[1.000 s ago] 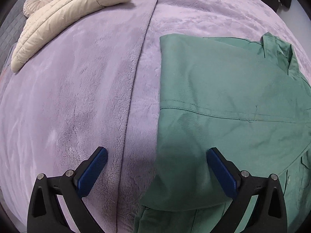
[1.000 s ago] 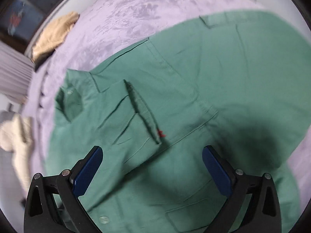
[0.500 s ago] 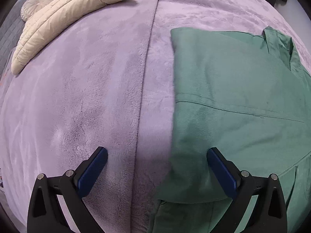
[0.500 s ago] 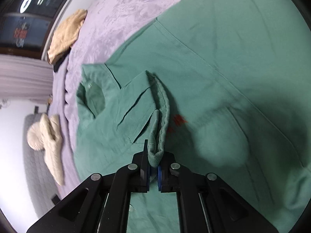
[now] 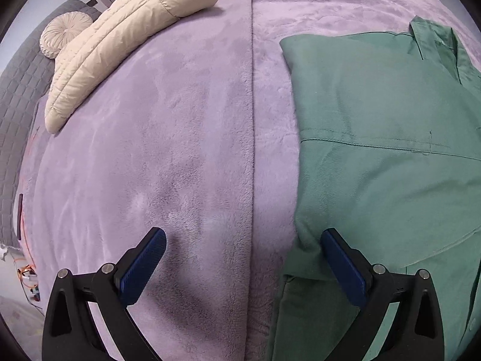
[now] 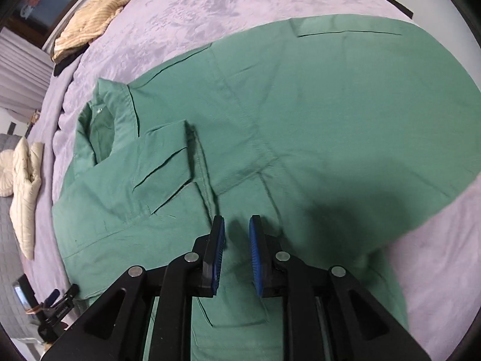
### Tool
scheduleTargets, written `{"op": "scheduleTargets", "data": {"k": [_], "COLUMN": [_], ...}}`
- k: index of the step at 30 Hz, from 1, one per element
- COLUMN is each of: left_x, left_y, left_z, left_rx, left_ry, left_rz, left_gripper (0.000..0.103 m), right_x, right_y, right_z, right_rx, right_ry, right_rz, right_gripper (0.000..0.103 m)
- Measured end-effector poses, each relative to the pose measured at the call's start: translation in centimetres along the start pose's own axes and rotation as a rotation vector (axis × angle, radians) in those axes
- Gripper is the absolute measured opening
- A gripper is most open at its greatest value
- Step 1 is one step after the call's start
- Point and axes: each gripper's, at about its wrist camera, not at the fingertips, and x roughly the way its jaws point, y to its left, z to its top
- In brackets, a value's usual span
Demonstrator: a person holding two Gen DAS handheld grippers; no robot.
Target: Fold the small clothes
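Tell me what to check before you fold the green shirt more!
1. Left gripper jaws wide open: ok.
2. Right gripper holding nothing, jaws slightly apart: ok.
3. Green shirt lying flat on the purple blanket: ok.
4. Shirt's left edge already folded in: ok.
5. Cream jacket well away from the shirt: ok.
6. Shirt's bottom hem straight: cannot tell.
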Motion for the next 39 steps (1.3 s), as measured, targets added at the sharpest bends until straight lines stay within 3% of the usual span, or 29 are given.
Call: {"op": "scheduleTargets", "data": {"k": [4, 6, 7, 9, 12, 24, 29, 39], "left_x": [-0.6, -0.8, -1.1, -2.4, -4.0, -8.9, -10.4, -13.3], "left_y": [1.4, 2.2, 2.3, 2.3, 0.3, -14.4, -20.0, -29.8], "left_z": [-0.4, -0.3, -0.3, -0.1, 0.5, 1.2, 1.5, 0.4], "left_rx": [-0.019, -0.055, -0.065, -0.056, -0.015, 0.212, 0.264, 0.366], "left_ry": [0.014, 0.034, 0.037, 0.03, 0.024, 0.004, 0.008, 0.013], "left_rz": [0.078, 0.057, 0.06, 0.064, 0.026, -0.174, -0.216, -0.308], "left_gripper": [0.103, 0.103, 0.103, 0.103, 0.103, 0.103, 0.103, 0.103], "right_x": [-2.3, -3.3, -3.7, -4.4, -5.4, -8.3, -9.1, -10.5], "right_y": [-2.8, -4.2, -4.8, -5.8, -7.3, -16.3, -22.6, -30.5], "right_z": [-1.0, -1.7, -2.0, -2.7, -3.6, -3.4, -2.3, 1.8], "right_rx": [0.044, 0.074, 0.089, 0.119, 0.167, 0.42, 0.593, 0.72], "right_ry": [0.003, 0.007, 0.011, 0.011, 0.012, -0.065, -0.13, -0.244], "right_rz": [-0.001, 0.011, 0.017, 0.02, 0.035, 0.125, 0.178, 0.262], "right_gripper": [0.019, 0.021, 0.024, 0.049, 0.053, 0.053, 0.054, 0.058]}}
